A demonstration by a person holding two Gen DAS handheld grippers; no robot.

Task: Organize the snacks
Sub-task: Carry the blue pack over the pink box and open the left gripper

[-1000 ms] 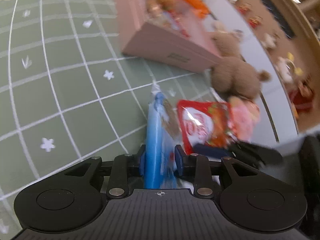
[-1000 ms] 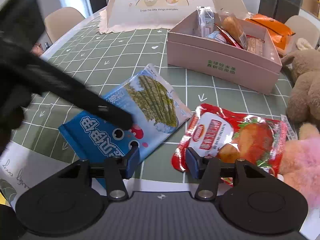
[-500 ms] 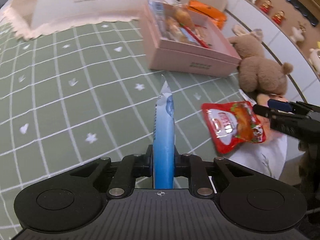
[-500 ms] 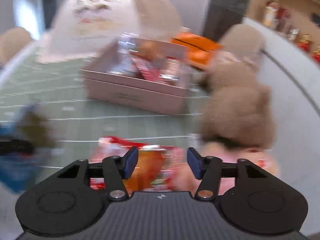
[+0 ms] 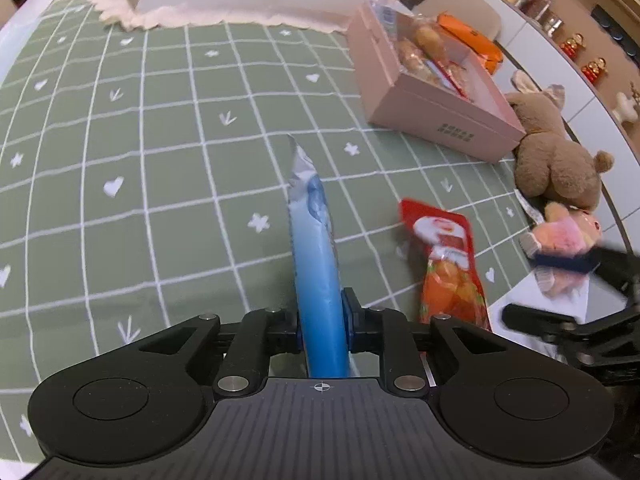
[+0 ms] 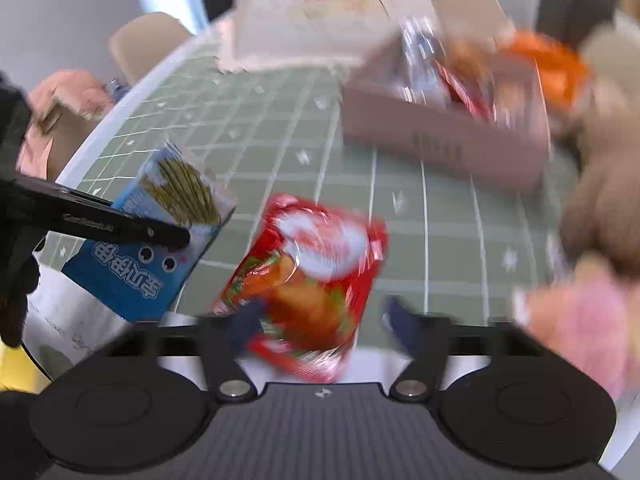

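Blue snack bag: one; red snack bag: one.

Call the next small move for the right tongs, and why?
Probably ease the right tongs down and close on the red snack bag. Their jaws are opening with the bag between them, not yet pinched. The left tongs already grip the blue snack bag, and the pink box holds other snacks.
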